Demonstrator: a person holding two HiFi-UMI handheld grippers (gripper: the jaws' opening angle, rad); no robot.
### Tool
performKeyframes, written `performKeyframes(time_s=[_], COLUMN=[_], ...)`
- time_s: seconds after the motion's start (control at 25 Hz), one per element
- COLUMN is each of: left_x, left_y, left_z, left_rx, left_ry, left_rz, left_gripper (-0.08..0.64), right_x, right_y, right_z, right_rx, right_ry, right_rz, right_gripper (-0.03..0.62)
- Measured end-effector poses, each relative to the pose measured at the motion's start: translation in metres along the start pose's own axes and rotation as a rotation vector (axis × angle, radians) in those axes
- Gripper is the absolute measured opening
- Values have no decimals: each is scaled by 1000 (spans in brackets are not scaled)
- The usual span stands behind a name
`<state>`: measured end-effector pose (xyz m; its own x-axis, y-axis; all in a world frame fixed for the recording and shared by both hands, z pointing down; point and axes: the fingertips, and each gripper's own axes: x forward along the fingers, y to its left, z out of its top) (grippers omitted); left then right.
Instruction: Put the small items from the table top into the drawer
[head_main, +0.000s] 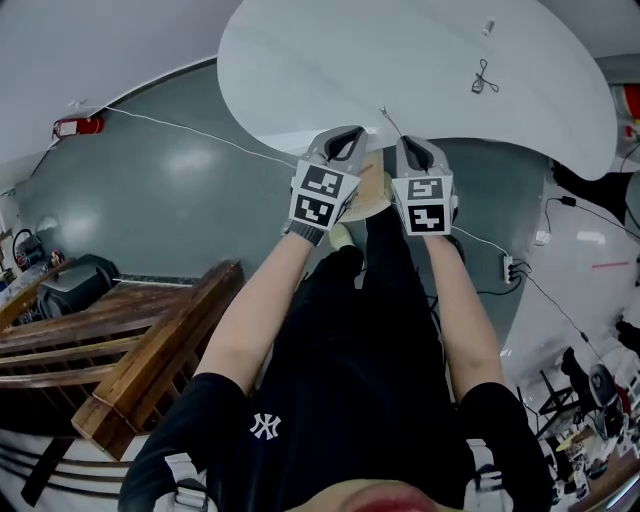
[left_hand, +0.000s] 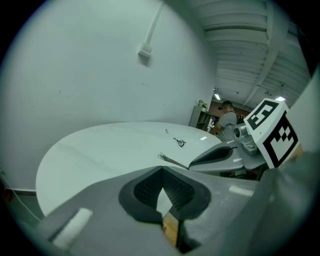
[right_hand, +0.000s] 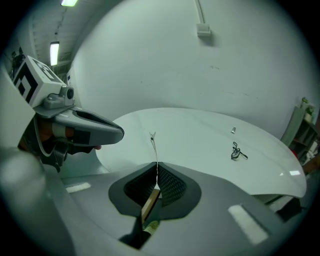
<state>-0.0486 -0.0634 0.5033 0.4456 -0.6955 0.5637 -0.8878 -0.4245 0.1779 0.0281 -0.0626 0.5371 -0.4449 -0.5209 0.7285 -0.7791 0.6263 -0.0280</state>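
Note:
The white round table top (head_main: 330, 60) fills the upper head view. On its far right lie a black tangled cord (head_main: 484, 78) (right_hand: 238, 151) (left_hand: 179, 142) and a small pale item (head_main: 488, 27) (right_hand: 233, 130). My right gripper (head_main: 408, 142) (right_hand: 156, 166) is at the table's near edge, shut on a thin wire-like strip (right_hand: 154, 150) (head_main: 390, 120) that sticks out over the table. My left gripper (head_main: 350, 133) (left_hand: 161, 170) is beside it, shut with nothing in it. Light wood (head_main: 372, 192) shows under the table edge between them; I cannot tell whether it is the drawer.
Dark wooden planks (head_main: 150, 350) lie on the grey floor at the left. A white cable (head_main: 200, 135) runs across the floor to a power strip (head_main: 510, 268). A person (left_hand: 227, 117) stands far behind the table. Clutter sits at the lower right (head_main: 590, 400).

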Motion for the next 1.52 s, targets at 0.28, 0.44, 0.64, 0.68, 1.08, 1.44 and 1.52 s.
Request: performKeyframes(time_s=[0.28, 0.44, 0.64, 0.68, 1.08, 1.44, 1.52], left_x=[-32, -45, -57, -58, -62, -60, -59], left_y=[3, 3, 2, 3, 4, 7, 8], left_z=[-22, -36, -49, -52, -86, -115, -119], left_rx=[-11, -44, -56, -58, -86, -102, -107], left_ry=[-5, -6, -14, -16, 4, 27, 30], left_rz=[14, 17, 27, 28, 40, 38, 40], left_gripper=[0, 0, 0, 0, 0, 0, 0], right_x=[-15, -23, -25, -23, 9, 34, 39], right_y=[42, 69, 94, 99, 135, 157, 159], right_z=[-20, -32, -56, -60, -112, -141, -145], right_rx=[-36, -77, -108, -115, -157, -175, -176], right_ry=[-3, -12, 13, 22, 133, 216, 229], right_rz=[32, 69, 107, 115, 196, 241, 244], right_gripper=[32, 32, 32, 32, 32, 34, 34])
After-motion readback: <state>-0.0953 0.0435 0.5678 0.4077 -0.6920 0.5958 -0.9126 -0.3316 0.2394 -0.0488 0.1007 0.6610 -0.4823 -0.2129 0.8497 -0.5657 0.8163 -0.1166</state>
